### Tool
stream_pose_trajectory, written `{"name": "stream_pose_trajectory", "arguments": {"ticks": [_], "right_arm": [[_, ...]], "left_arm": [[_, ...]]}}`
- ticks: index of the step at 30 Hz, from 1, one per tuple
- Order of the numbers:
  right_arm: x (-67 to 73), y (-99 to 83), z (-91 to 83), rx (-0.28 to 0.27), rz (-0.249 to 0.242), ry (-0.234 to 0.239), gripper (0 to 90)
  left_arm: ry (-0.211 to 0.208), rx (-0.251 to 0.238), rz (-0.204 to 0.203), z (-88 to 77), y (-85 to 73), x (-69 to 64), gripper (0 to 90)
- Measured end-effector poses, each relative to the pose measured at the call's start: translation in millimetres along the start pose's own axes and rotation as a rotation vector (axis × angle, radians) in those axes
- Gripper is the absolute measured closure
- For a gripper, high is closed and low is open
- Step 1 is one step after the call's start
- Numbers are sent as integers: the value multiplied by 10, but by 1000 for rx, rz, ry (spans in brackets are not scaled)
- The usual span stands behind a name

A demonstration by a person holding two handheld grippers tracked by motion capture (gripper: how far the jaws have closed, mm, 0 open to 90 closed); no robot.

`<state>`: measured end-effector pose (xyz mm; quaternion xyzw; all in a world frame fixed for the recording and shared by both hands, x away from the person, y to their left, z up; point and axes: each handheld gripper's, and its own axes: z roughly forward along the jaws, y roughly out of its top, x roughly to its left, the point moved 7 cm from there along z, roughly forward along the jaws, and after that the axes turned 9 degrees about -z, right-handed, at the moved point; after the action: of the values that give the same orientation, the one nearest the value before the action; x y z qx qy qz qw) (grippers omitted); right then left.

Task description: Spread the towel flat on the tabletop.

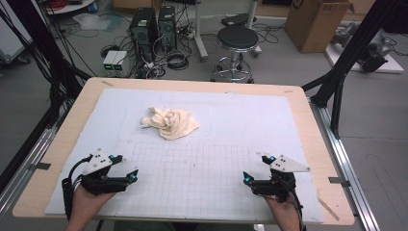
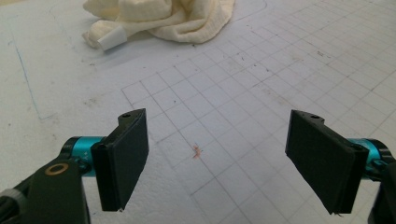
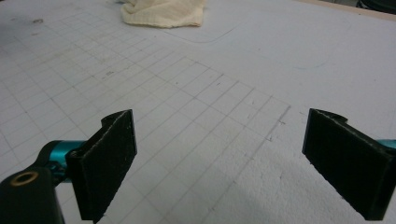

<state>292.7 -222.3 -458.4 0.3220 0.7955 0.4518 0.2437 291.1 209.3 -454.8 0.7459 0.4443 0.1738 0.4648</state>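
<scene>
Both sets of fingers [image 2: 123, 161] gape empty — crumpled cloth [image 1: 169, 122] lies ahead, nearer my left gripper [image 1: 126, 172] than right gripper [image 1: 255, 171].

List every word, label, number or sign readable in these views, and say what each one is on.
No text can be read in any view.
The cardboard box on the floor has a dark mark near its top edge, too blurred to read.
The cream cloth carries a small white tag; it looks blank.
The white gridded mat has only ruled lines, no numbers.
</scene>
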Motion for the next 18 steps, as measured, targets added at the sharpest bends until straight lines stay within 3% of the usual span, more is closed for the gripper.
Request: {"name": "stream_pose_trajectory", "arguments": {"ticks": [18], "right_arm": [[7, 14, 10, -5, -13, 1, 94]], "left_arm": [[-7, 10, -2, 15, 2, -29, 219]]}}
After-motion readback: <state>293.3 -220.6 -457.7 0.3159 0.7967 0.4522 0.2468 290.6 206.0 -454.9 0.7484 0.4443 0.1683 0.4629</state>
